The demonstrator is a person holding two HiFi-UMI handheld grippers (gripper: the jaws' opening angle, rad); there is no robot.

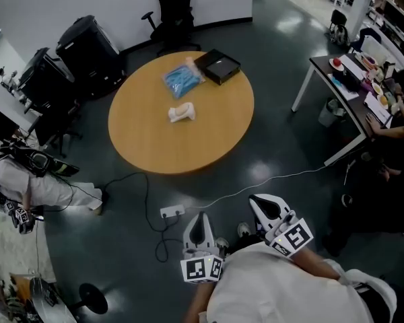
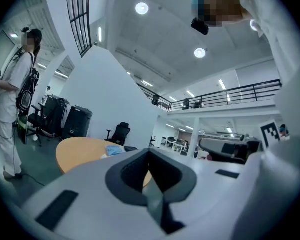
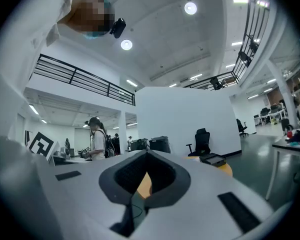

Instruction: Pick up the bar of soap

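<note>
The pale cream bar of soap (image 1: 180,113) lies near the middle of the round wooden table (image 1: 209,140), well ahead of both grippers. A blue packet (image 1: 182,78) and a flat black box (image 1: 219,66) lie behind it on the far side. My left gripper (image 1: 200,215) and right gripper (image 1: 259,199) are held low in front of my body, over the dark floor short of the table. Both are shut with nothing between the jaws. In the left gripper view the shut jaws (image 2: 150,151) point at the table (image 2: 82,151). In the right gripper view the gripper (image 3: 148,153) is likewise shut.
A power strip (image 1: 172,212) with cables lies on the floor between me and the table. A person in white (image 1: 27,180) stands at the left. Black cases (image 1: 87,52) and an office chair (image 1: 175,5) stand behind the table. A desk (image 1: 350,79) stands at the right.
</note>
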